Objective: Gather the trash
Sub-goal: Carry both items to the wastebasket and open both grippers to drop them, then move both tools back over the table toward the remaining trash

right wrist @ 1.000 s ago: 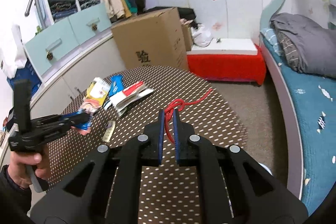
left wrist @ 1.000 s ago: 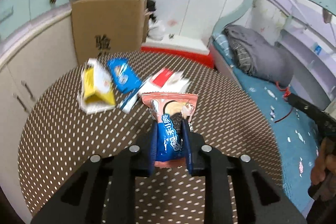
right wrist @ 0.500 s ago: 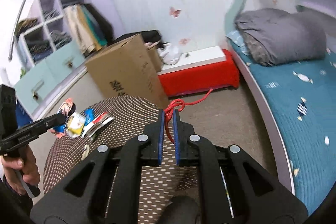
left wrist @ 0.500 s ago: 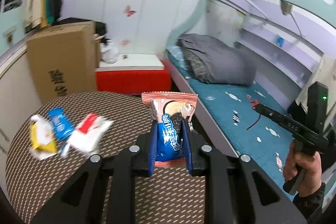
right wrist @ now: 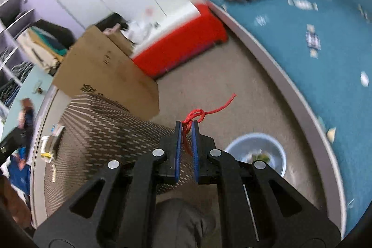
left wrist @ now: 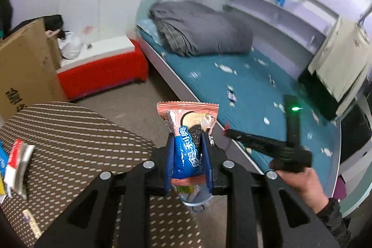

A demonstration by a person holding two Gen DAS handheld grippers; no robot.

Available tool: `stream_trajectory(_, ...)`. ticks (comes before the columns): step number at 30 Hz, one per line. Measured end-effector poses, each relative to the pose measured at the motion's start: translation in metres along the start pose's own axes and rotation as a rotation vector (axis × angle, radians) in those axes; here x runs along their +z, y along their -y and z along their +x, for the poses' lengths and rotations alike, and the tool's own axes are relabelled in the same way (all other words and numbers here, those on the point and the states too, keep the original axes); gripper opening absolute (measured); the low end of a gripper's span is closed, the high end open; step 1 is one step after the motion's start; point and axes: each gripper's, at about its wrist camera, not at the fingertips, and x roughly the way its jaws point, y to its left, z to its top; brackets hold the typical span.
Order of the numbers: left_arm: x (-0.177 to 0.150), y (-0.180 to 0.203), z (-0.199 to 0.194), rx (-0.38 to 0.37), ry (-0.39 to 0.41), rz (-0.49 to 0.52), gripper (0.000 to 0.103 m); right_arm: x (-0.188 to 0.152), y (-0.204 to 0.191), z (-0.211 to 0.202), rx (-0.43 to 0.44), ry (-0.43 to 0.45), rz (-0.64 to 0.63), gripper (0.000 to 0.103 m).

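Observation:
My left gripper (left wrist: 187,138) is shut on a pink and blue cookie wrapper (left wrist: 189,131), held upright past the right edge of the round table (left wrist: 69,131). My right gripper (right wrist: 186,126) is shut on a knotted red string (right wrist: 197,114) and hangs over the floor beside the table (right wrist: 104,131). A light blue trash bin (right wrist: 257,155) with some scraps in it stands on the floor just right of the right gripper; its rim (left wrist: 197,200) peeks out under the left gripper. More wrappers (left wrist: 17,159) lie at the table's left side.
A cardboard box (right wrist: 102,71) stands beyond the table, with a red bench (right wrist: 186,38) next to it. A bed with a teal sheet (left wrist: 244,85) and grey quilt (left wrist: 204,29) runs along the right. The right gripper and hand (left wrist: 286,150) show in the left view.
Both grippers have swung right, off the table toward the floor beside the bed. The trash bin has come into view under them. Both still hold their items.

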Motion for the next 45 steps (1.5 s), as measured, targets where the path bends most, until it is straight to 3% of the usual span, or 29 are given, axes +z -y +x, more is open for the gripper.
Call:
stream_trajectory(2, 0.0, 0.01, 0.022, -0.01, -0.04, 0.013, 0.022, -0.005, 0.018, 0.016, -0.003, -0.032, 0.049, 0.009)
stream_trajectory(3, 0.0, 0.013, 0.029, -0.013, -0.054, 0.018, 0.022, -0.008, 0.027, 0.023, -0.002, -0.049, 0.079, 0.015)
stream_trajectory(4, -0.001, 0.018, 0.04, -0.016, -0.076, 0.025, 0.022, -0.011, 0.039, 0.032, 0.007, -0.073, 0.129, 0.046)
stream_trajectory(5, -0.002, 0.021, 0.047, -0.018, -0.092, 0.032, 0.022, -0.013, 0.048, 0.036, 0.016, -0.08, 0.162, 0.067)
stream_trajectory(6, -0.003, 0.025, 0.059, -0.02, -0.114, 0.044, 0.022, -0.015, 0.056, 0.037, 0.021, -0.073, 0.193, 0.077)
stream_trajectory(16, -0.011, 0.048, 0.128, -0.034, -0.266, 0.095, 0.022, -0.02, 0.091, -0.003, 0.009, 0.018, 0.274, 0.078)
stream_trajectory(22, -0.01, 0.064, 0.155, -0.052, -0.332, 0.136, 0.027, -0.015, 0.094, -0.04, 0.002, 0.098, 0.275, 0.089)
stream_trajectory(24, -0.007, 0.07, 0.164, -0.04, -0.355, 0.157, 0.057, -0.013, 0.092, -0.047, 0.001, 0.115, 0.273, 0.092)
stream_trajectory(25, -0.006, 0.07, 0.165, -0.013, -0.348, 0.155, 0.086, -0.012, 0.09, -0.051, -0.001, 0.125, 0.271, 0.094)
stream_trajectory(26, -0.004, 0.069, 0.164, 0.004, -0.327, 0.147, 0.093, -0.012, 0.09, -0.055, -0.003, 0.132, 0.268, 0.095)
stream_trajectory(31, 0.0, 0.058, 0.146, 0.035, -0.296, 0.117, 0.093, -0.016, 0.077, -0.074, -0.003, 0.181, 0.253, 0.097)
stream_trajectory(45, -0.014, 0.03, 0.033, 0.054, -0.134, 0.066, 0.093, -0.029, -0.004, -0.096, -0.053, 0.235, 0.08, 0.097)
